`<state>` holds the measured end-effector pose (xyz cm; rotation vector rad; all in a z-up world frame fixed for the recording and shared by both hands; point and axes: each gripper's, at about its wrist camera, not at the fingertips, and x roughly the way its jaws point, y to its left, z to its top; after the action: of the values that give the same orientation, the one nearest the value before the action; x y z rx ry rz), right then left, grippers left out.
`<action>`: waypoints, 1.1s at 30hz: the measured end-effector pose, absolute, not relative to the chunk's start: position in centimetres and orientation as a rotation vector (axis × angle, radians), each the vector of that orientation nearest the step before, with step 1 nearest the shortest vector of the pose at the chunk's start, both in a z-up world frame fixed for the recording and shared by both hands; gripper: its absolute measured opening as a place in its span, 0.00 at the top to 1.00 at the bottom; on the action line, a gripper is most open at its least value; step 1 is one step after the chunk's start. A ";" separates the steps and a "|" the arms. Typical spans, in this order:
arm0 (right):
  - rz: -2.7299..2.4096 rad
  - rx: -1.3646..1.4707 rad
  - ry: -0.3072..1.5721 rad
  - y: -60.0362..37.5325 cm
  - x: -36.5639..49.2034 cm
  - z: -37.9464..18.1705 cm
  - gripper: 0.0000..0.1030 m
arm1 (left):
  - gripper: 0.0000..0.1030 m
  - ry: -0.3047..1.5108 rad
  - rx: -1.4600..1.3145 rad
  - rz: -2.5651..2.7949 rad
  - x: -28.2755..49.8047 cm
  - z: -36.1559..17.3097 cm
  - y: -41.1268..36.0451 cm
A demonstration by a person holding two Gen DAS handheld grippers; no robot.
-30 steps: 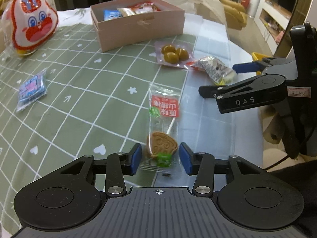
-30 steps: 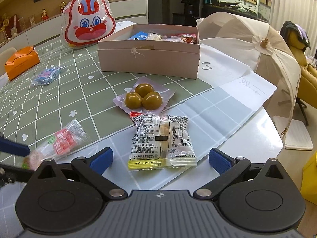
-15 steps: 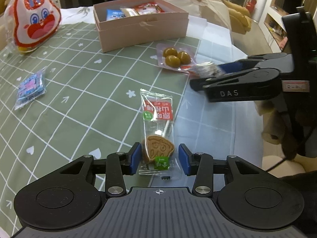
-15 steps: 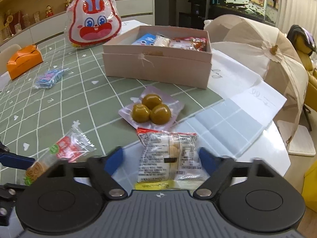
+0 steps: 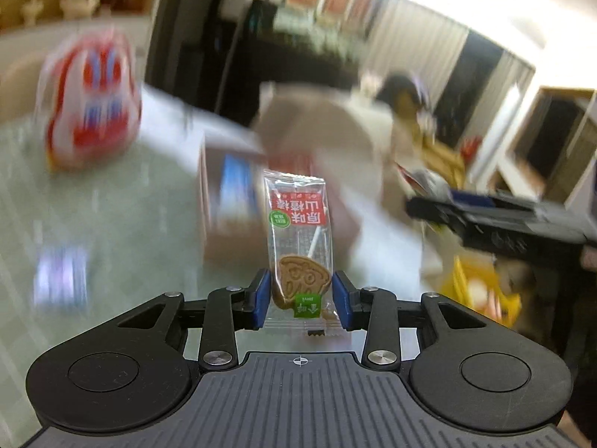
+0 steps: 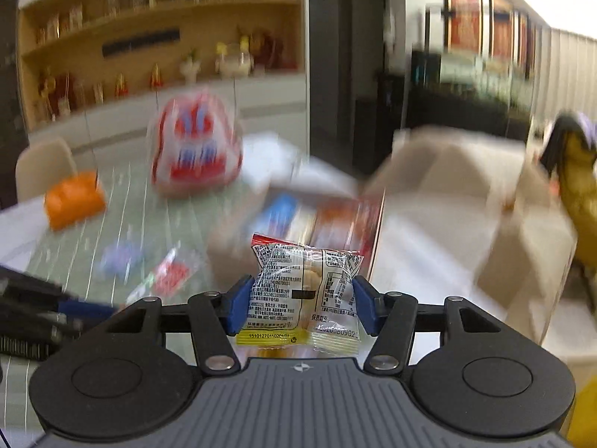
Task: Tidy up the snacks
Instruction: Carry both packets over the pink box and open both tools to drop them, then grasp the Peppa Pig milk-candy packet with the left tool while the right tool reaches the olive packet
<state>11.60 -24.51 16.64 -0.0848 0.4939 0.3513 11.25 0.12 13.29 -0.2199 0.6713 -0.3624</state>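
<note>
My left gripper holds a clear lollipop packet with a red label upright above the table, and its jaws are closing on the packet's lower end. My right gripper is shut on a white printed snack packet, also lifted off the table. Behind both packets the pink snack box appears blurred, with wrapped snacks inside it. The right gripper shows at the right of the left wrist view. The left gripper's fingers show at the left edge of the right wrist view.
A red and white rabbit-face bag stands at the back left of the green grid tablecloth. A small blue packet lies on the cloth. An orange box sits far left, and a beige folded cover is to the right.
Both grippers have risen off the table with their packets. The right jaws, wide open a second ago, closed on the white packet. The left jaws narrowed on the lollipop packet. The views now blur.
</note>
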 end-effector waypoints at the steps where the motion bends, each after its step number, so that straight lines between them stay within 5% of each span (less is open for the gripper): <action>1: 0.345 -0.075 0.489 -24.6 13.3 18.2 0.45 | 0.60 0.667 -0.236 -0.361 13.6 14.3 0.3; 6: 0.348 -0.024 0.560 -24.4 23.3 20.3 0.44 | 0.59 0.745 -0.314 -0.396 25.4 12.9 0.1; 15: 0.388 0.198 0.880 -23.1 36.0 10.2 0.42 | 0.56 0.854 -0.266 -0.376 31.3 6.2 -0.3; 21: 0.357 0.176 0.839 -23.6 34.2 9.4 0.38 | 0.57 0.752 -0.395 -0.273 27.1 7.9 6.8; 25: 0.334 0.036 0.716 -24.0 28.6 10.5 0.25 | 0.57 0.720 -0.405 -0.070 23.8 7.6 12.7; 33: 0.325 -0.080 0.660 -24.4 19.2 8.4 0.24 | 0.57 0.815 -0.395 0.182 19.8 3.3 17.8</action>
<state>19.24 -24.36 8.36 -0.0801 0.6601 0.3246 19.84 17.78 3.31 -0.3945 0.8150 0.1818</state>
